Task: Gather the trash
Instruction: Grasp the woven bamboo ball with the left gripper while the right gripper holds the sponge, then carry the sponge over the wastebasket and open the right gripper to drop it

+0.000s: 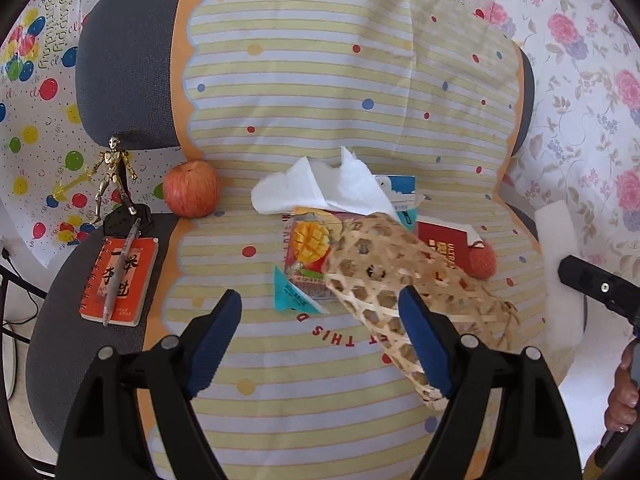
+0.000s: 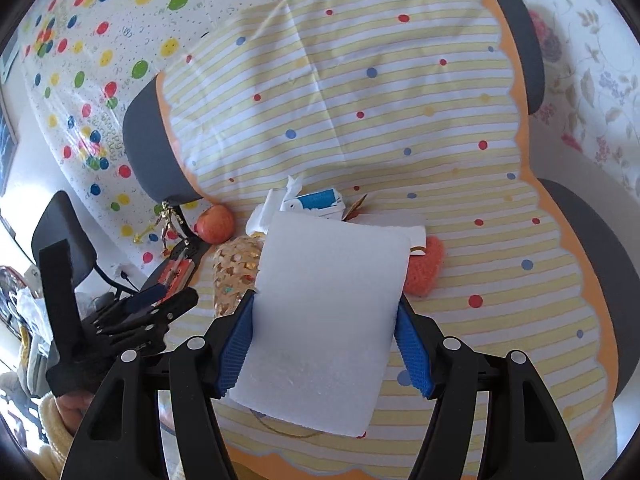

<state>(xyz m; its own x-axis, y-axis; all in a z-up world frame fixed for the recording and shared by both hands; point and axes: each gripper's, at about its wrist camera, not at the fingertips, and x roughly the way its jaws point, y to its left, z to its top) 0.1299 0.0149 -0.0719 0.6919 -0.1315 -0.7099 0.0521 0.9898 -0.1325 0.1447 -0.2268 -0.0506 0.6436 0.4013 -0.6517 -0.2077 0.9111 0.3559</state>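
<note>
Both wrist fisheyes look steeply down at the striped cloth (image 1: 300, 80) from close above; shared: apple (image 1: 191, 189), at 10 o'clock in both.

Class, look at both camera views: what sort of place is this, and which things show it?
Probably a home room or office corner: a mesh office chair draped with a striped dotted cloth, beside a balloon-print birthday sheet and floral fabric.

L gripper (image 1: 320, 332) was angled down w/ jaws spread wide, nothing between the pads. R gripper (image 2: 325, 344) also tilted down, both blue pads (image 2: 236, 348) pressed on the sides of a white foam block (image 2: 328, 312). Person's hand (image 1: 624, 396) wrapped round the R handle.
</note>
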